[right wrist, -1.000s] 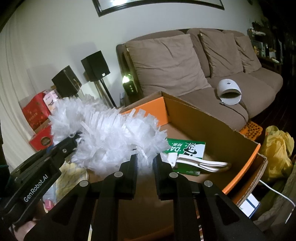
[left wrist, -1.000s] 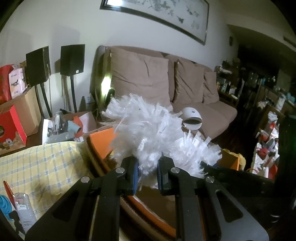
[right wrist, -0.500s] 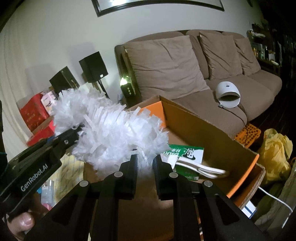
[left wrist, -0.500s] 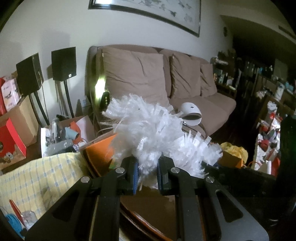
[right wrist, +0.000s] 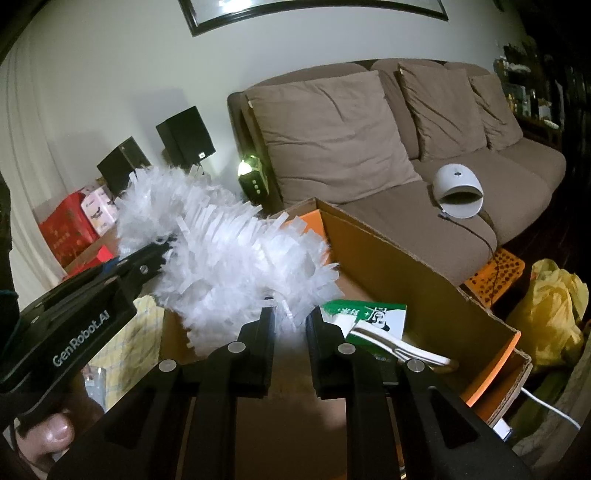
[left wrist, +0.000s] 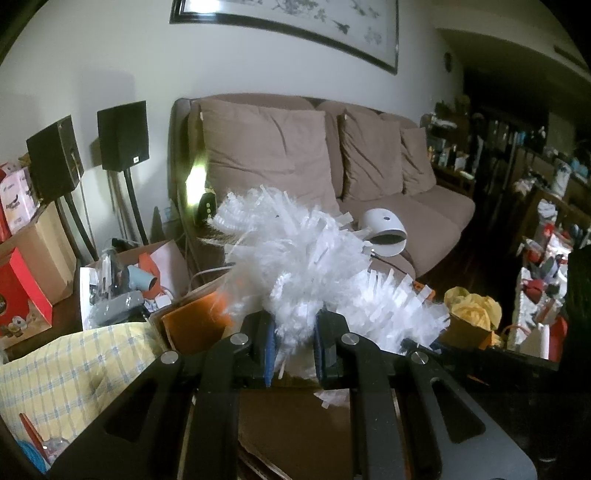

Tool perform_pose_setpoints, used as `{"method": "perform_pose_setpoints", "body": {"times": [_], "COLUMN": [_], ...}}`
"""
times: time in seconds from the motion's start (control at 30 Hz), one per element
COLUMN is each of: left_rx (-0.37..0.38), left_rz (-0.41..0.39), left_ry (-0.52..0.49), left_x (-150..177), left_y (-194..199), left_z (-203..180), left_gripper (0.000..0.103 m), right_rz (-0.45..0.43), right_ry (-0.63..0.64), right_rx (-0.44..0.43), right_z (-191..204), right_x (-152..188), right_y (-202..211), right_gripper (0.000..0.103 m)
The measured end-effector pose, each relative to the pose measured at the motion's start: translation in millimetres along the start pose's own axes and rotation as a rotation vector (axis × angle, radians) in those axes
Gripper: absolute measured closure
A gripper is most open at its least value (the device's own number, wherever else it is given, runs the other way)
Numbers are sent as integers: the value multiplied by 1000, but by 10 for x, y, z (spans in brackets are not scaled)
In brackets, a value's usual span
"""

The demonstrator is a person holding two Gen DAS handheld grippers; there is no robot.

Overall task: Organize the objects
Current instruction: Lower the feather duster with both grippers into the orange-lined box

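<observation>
Inside, cardboard box (right wrist: pixel 424 273) holds green packet (right wrist: pixel 373 314), white duster (right wrist: pixel 236 258) above.

A home living room: a long brown sofa (right wrist: pixel 388 155) with loose back cushions (left wrist: pixel 269 155) stands against a white wall under a framed picture (left wrist: pixel 295 18). Two black speakers (left wrist: pixel 123 134) on stands sit beside it, and dim, cluttered shelves (left wrist: pixel 517 147), probably bookcases, line the far side.
</observation>
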State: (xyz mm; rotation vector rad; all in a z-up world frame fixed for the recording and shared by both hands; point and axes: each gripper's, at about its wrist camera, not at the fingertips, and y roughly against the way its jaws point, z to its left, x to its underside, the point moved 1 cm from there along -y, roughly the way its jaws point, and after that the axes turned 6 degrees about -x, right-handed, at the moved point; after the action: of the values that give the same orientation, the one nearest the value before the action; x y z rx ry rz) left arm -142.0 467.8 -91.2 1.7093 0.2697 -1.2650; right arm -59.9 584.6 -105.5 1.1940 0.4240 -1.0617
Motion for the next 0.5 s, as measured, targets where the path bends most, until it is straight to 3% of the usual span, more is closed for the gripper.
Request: {"method": "perform_pose_setpoints", "body": {"times": [0.5], "left_rx": [-21], "left_rz": [31], "left_ry": [-6], "left_x": [97], "left_y": [-101], "left_z": [37], "left_gripper": [88], "right_rz": [32], "right_ry": [0], "right_rx": [2], "right_z": [45], "right_x": [61], "right_y": [-153], "right_gripper": [88]}}
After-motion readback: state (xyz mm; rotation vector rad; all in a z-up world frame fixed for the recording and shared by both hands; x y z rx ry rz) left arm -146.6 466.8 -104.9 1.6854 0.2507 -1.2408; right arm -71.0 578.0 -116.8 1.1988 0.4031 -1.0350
